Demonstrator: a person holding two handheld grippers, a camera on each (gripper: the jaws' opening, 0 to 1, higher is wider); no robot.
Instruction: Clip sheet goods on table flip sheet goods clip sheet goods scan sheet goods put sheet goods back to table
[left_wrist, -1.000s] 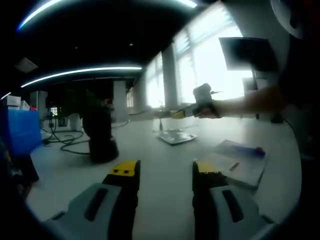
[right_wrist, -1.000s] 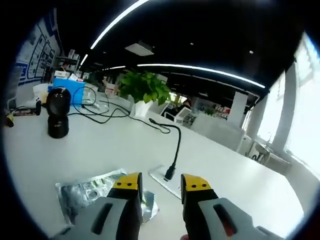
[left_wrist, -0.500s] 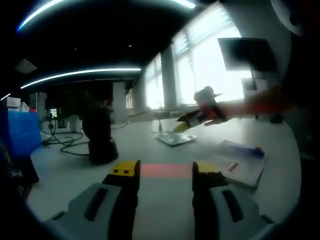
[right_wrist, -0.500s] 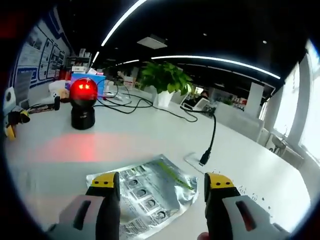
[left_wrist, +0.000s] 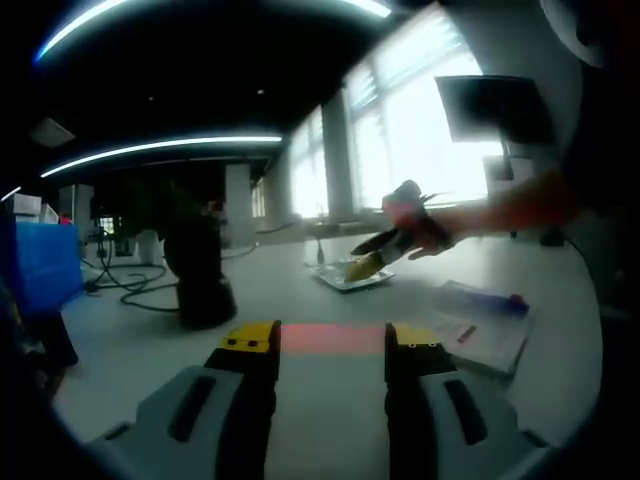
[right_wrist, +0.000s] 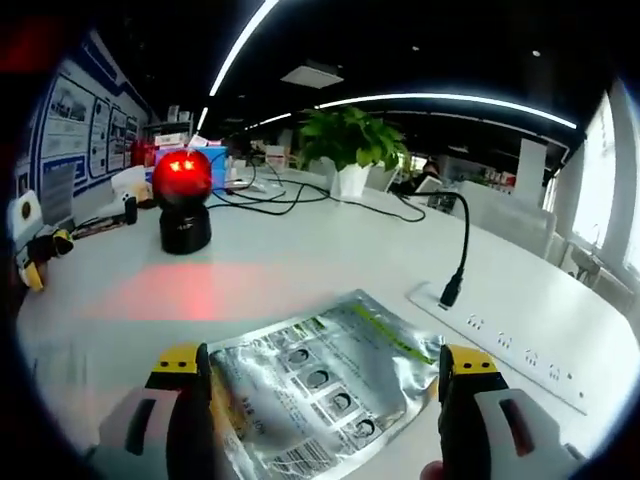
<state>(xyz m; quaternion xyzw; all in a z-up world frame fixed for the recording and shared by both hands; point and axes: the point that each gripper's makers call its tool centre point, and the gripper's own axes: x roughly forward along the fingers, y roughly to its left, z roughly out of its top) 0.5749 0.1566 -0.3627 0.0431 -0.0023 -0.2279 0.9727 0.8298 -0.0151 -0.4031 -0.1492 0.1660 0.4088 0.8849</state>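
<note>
The silver foil sheet pack (right_wrist: 320, 385) lies flat on the white worktop (right_wrist: 300, 270), printed face up, with rows of small pictures and a green stripe along one edge. It sits between the yellow-tipped jaws of the right gripper (right_wrist: 325, 370), which stand wide apart on either side of it and clamp nothing. Whether the tips touch the foil cannot be told. Spread that wide and held low over the pack, the jaws look lined up to close across it, so the step in hand is probably the clipping that comes ahead of the scan.

Beyond the pack stands the round-headed scanner (right_wrist: 184, 200), its red light on and a red glow falling on the worktop in front of it. That lit patch is likely where the pack has to be presented. To the right a white power strip (right_wrist: 520, 345) lies close to the pack, with a black cable (right_wrist: 458, 250) plugged into it. A potted plant (right_wrist: 350, 150) stands farther back.

The left gripper (left_wrist: 330, 350) hovers low over bare worktop, its jaws apart and empty, apparently waiting. In its view the right gripper (left_wrist: 375, 258) shows at a distance, angled down at the pack (left_wrist: 350, 275). The scanner (left_wrist: 200, 270) is a dark shape on the left, and a booklet (left_wrist: 480, 325) lies to the right.
</note>
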